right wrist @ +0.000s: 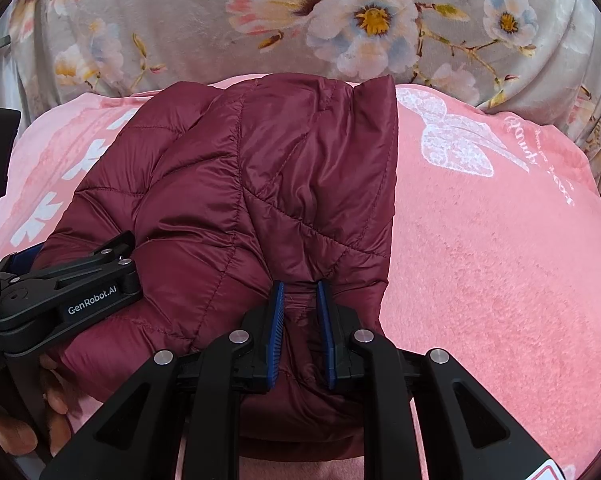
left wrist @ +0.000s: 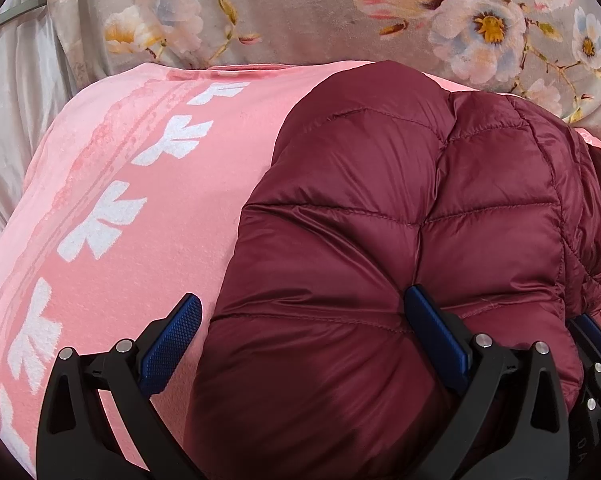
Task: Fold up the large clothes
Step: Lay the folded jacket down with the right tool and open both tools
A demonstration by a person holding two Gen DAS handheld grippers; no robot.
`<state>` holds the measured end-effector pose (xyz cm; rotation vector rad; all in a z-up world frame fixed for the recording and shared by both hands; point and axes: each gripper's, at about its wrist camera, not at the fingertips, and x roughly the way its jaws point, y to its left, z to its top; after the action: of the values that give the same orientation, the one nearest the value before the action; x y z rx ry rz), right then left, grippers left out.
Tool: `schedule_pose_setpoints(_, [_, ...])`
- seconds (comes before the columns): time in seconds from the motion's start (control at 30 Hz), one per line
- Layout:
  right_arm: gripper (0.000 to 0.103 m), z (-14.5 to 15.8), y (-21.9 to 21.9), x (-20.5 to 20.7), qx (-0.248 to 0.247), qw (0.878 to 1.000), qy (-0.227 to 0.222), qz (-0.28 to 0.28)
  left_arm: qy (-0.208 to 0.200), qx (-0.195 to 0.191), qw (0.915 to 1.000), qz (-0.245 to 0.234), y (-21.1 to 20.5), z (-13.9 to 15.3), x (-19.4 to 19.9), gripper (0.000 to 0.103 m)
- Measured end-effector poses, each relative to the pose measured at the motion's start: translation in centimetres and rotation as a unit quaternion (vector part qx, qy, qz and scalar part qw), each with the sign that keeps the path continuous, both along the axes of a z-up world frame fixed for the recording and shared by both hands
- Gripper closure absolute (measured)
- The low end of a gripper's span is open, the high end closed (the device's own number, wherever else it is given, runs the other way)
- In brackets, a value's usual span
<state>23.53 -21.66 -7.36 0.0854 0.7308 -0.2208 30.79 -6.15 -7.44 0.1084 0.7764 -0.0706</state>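
A maroon quilted puffer jacket (left wrist: 380, 220) lies bunched on a pink blanket (left wrist: 160, 200). In the left wrist view my left gripper (left wrist: 304, 320) stands wide open. The jacket's puffy near edge bulges between its blue pads; one pad rests on top of the fabric, the other is beside it over the blanket. In the right wrist view my right gripper (right wrist: 301, 300) is shut on a fold of the jacket (right wrist: 240, 180) at its near edge. One finger (right wrist: 100, 268) of the left gripper lies on the jacket's left side there.
The pink blanket (right wrist: 500, 260) has white leaf and butterfly prints and spreads wide to the right of the jacket. Behind it lies a grey floral blanket (right wrist: 220, 32). A person's hand (right wrist: 40, 420) holds the left gripper at lower left.
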Motion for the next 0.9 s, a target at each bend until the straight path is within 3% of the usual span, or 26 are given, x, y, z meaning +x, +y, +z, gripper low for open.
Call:
schedule_pose_setpoints(0.77, [0.087, -0.1, -0.7, -0.2, 0.023, 1.000, -0.006, 0.004, -0.005, -0.003, 1.0000, -0.002, 0.3, 0.3, 0.0, 0.005])
schedule_pose_setpoints(0.83, [0.085, 0.6, -0.9, -0.8, 0.033, 0.999, -0.013, 0.005, -0.009, -0.005, 0.9999, -0.002, 0.5, 0.6, -0.3, 0.005])
schedule_pose_setpoints(0.9, [0.074, 1.5, -0.9, -2.0, 0.043, 0.999, -0.019, 0.005, -0.010, -0.003, 0.9999, -0.004, 0.8, 1.3, -1.1, 0.005])
